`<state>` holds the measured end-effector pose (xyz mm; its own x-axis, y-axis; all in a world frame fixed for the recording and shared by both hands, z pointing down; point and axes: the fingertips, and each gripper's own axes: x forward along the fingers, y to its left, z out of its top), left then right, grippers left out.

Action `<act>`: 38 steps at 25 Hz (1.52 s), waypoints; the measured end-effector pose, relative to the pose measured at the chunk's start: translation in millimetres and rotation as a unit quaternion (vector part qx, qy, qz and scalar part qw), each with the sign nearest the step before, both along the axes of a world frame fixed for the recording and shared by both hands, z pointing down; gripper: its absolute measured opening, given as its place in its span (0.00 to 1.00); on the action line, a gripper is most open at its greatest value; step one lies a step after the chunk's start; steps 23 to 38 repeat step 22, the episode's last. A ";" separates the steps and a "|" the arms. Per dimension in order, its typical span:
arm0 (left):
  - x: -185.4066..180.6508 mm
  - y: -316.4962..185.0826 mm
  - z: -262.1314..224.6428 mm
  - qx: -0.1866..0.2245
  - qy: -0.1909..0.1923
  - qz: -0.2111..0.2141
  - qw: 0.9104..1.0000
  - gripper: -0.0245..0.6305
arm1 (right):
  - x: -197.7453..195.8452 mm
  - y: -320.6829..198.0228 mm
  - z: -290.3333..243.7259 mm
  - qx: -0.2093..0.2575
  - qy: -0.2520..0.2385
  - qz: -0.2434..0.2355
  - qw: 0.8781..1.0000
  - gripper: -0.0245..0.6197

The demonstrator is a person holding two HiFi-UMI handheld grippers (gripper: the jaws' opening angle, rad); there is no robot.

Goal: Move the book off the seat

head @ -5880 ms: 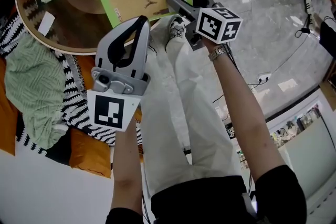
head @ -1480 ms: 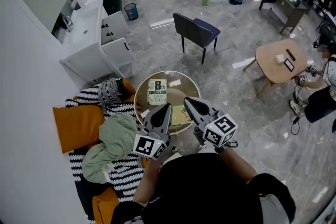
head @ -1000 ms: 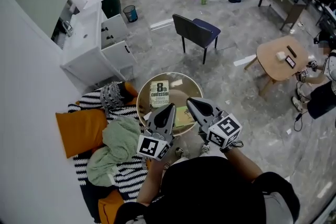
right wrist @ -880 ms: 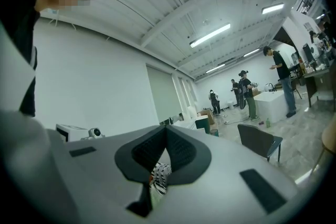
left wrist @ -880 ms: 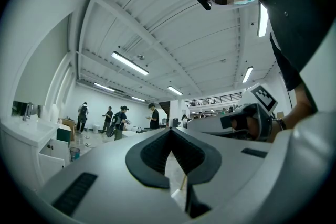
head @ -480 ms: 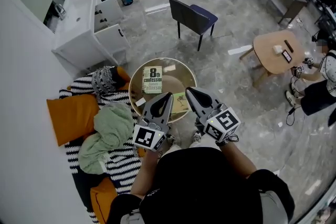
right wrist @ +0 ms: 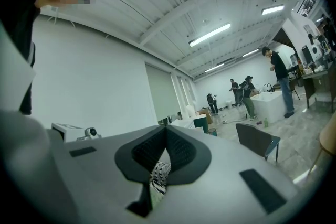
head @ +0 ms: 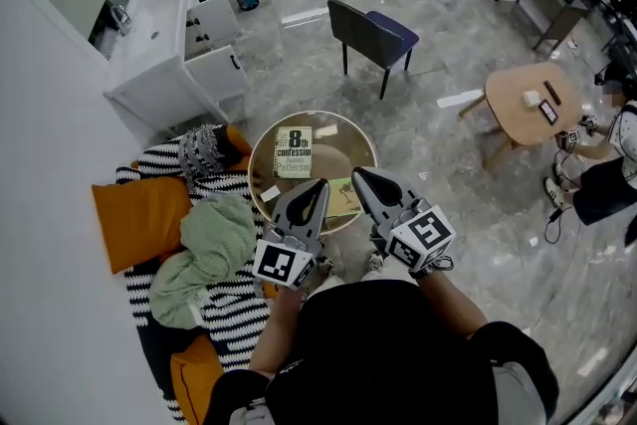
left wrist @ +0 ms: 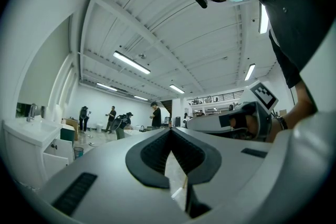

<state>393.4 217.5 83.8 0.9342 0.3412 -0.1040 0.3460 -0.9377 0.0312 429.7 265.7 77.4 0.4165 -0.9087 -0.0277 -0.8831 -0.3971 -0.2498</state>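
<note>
Two books lie on the round wooden table (head: 356,146): a paperback titled "8th confession" (head: 293,152) and a thin green book (head: 344,198) at its near edge. My left gripper (head: 319,185) (left wrist: 171,130) and right gripper (head: 356,175) (right wrist: 166,128) hover side by side above the table's near edge, partly covering the green book. Both point level with jaws shut and nothing between them. The seat with the striped throw (head: 221,310) lies to the left, and no book shows on it.
On the seat lie a green cloth (head: 206,252) and orange cushions (head: 138,220). A dark chair (head: 370,34) stands beyond the table. A white cabinet (head: 164,45) is at upper left and a wooden side table (head: 532,99) at right, with a seated person (head: 609,169) beside it.
Several seconds ago the head view sat low and close over the table; it now looks down from much higher. Over the last second both grippers have kept still and shut.
</note>
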 end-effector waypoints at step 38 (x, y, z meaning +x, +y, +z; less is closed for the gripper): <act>8.4 -0.4 0.8 0.009 -0.003 0.012 1.000 0.05 | 4.7 -9.3 -1.3 -0.005 0.011 -0.005 1.000 0.06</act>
